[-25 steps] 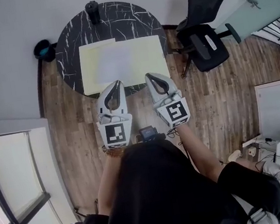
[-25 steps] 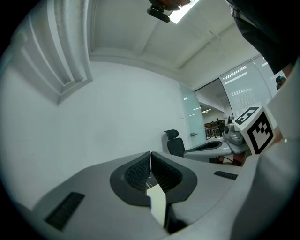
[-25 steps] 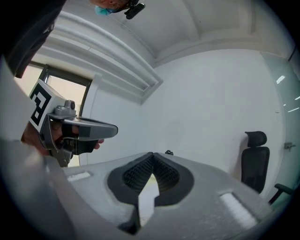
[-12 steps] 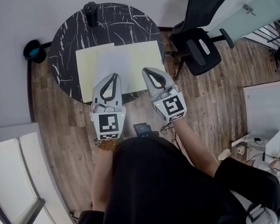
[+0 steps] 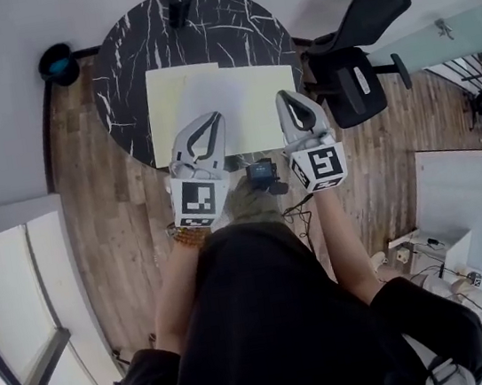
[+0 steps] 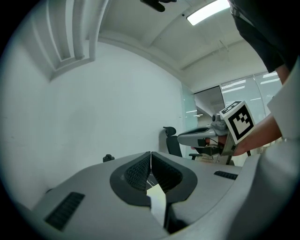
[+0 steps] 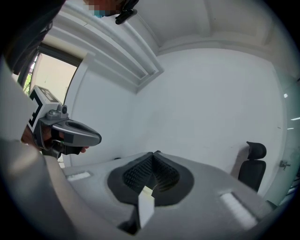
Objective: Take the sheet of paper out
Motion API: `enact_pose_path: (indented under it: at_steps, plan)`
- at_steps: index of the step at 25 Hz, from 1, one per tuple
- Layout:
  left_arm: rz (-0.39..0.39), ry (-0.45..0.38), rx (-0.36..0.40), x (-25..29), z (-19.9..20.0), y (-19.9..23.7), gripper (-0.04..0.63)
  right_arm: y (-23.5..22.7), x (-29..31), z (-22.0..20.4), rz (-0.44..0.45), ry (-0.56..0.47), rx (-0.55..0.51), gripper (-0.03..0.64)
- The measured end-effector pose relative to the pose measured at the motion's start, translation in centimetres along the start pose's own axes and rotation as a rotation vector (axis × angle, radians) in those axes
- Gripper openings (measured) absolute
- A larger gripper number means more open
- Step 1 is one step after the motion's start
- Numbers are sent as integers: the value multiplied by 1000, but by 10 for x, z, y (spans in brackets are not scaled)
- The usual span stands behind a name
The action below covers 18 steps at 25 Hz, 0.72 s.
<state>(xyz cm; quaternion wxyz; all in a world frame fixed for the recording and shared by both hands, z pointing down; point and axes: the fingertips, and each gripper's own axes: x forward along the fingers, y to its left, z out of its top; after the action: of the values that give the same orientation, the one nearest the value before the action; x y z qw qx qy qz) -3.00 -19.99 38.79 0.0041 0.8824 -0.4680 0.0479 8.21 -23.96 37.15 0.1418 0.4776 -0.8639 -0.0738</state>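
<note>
A pale yellow folder [image 5: 164, 109] lies flat on the round black marble table [image 5: 120, 71], and a whiter sheet of paper [image 5: 209, 98] rests on its middle. In the head view my left gripper [image 5: 213, 116] hangs over the folder's near edge, jaws shut and empty. Further right, my right gripper [image 5: 286, 96] is over the folder's near right corner, also shut on nothing. The left gripper view has its jaws [image 6: 151, 153] closed, with the right gripper [image 6: 206, 135] beside them. The right gripper view shows closed jaws [image 7: 152, 154] and the left gripper [image 7: 65, 132]; both look at walls, not the paper.
A black cylinder [image 5: 180, 3] stands at the table's far edge. A dark bin [image 5: 58, 64] sits on the wooden floor to the left. A black office chair [image 5: 356, 58] is close to the table's right side. A small black device [image 5: 262, 175] hangs at the person's chest.
The two grippers have spread further apart, the right one shifting right. Both stay shut, and the folder and paper have not moved on the table.
</note>
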Motion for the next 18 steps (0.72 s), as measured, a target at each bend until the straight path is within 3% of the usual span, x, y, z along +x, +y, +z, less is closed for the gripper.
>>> enact_pose_path:
  at_steps: [6,9,13,18]
  plan:
    - [-2,55,-17,10,-27,12,11,-25,30,-57,29,111,16,-2]
    - [-3,83,-11,14,-43,17,12,-19,46,-93,55,132,-86,-2]
    - [0,107,16,20,-54,16,12,-11,64,-147,146,181,-134,-2]
    - [7,163,-19,35,-67,8,12,4,80,-212,297,295,-174,0]
